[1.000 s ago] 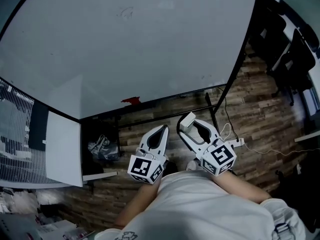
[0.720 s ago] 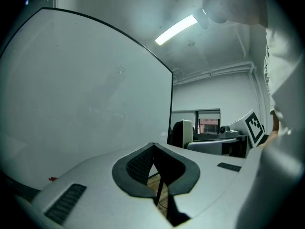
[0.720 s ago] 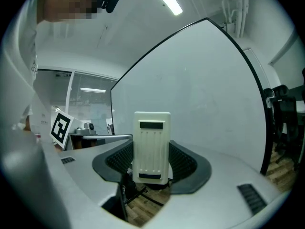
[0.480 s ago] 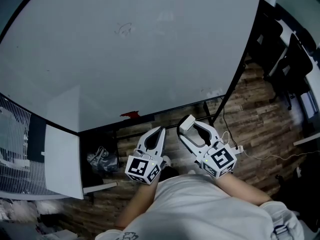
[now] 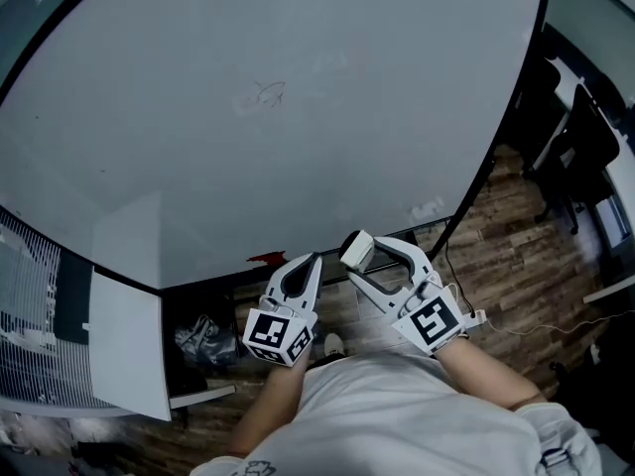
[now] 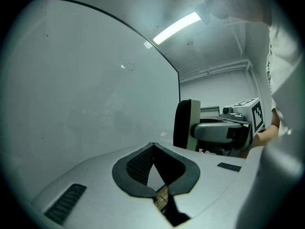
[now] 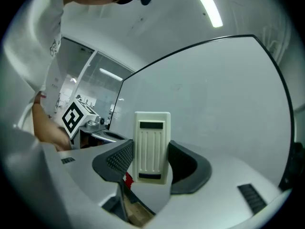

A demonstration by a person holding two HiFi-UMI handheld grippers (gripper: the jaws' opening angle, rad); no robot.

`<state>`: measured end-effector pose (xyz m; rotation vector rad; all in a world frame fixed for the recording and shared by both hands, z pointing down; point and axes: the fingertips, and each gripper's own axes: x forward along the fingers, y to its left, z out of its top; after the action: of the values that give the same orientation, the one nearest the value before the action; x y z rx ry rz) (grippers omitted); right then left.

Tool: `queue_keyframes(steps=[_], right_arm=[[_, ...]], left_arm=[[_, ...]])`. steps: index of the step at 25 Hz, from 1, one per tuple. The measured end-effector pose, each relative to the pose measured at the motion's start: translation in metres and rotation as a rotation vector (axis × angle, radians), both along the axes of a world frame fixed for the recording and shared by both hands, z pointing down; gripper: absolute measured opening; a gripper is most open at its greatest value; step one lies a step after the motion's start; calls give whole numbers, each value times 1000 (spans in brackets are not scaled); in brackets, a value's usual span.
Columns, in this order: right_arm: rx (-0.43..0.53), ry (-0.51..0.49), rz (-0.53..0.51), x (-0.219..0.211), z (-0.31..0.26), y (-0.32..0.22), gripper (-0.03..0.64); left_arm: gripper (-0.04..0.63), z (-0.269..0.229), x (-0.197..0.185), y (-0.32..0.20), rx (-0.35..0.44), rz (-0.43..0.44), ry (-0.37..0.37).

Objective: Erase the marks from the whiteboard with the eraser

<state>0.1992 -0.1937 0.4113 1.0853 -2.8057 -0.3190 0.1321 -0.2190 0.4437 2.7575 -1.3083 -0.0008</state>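
The whiteboard fills the upper head view and bears one faint scribble, far above both grippers. The same scribble shows faintly in the left gripper view. My right gripper is shut on a cream eraser, held upright near the board's lower edge. In the right gripper view the ribbed eraser stands between the dark pads, facing the board. My left gripper hangs just left of it, shut with nothing in it. Its jaws meet at the tips.
A small red thing lies on the board's tray beside the left gripper. The black stand leg runs down the board's right edge. Dark chairs stand at the right, a cable lies on the wooden floor, and a white panel stands at the left.
Both grippers have come up and closer to the board's lower edge, and the view has tilted up the board. The eraser has stayed in the right gripper.
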Motion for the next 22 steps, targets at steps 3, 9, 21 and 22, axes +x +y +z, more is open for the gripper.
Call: queue_keyframes(steps=[3, 9, 21, 22], right_arm=[[92, 96, -2, -16, -23, -19, 240], [281, 215, 26, -37, -80, -58, 239], [590, 427, 103, -74, -220, -107, 240], [605, 445, 107, -76, -232, -112, 239]], left_arm=[[8, -6, -13, -17, 9, 4, -7], [8, -20, -38, -40, 54, 16, -60], [8, -25, -88, -64, 53, 96, -54], [8, -27, -92, -67, 50, 107, -45]])
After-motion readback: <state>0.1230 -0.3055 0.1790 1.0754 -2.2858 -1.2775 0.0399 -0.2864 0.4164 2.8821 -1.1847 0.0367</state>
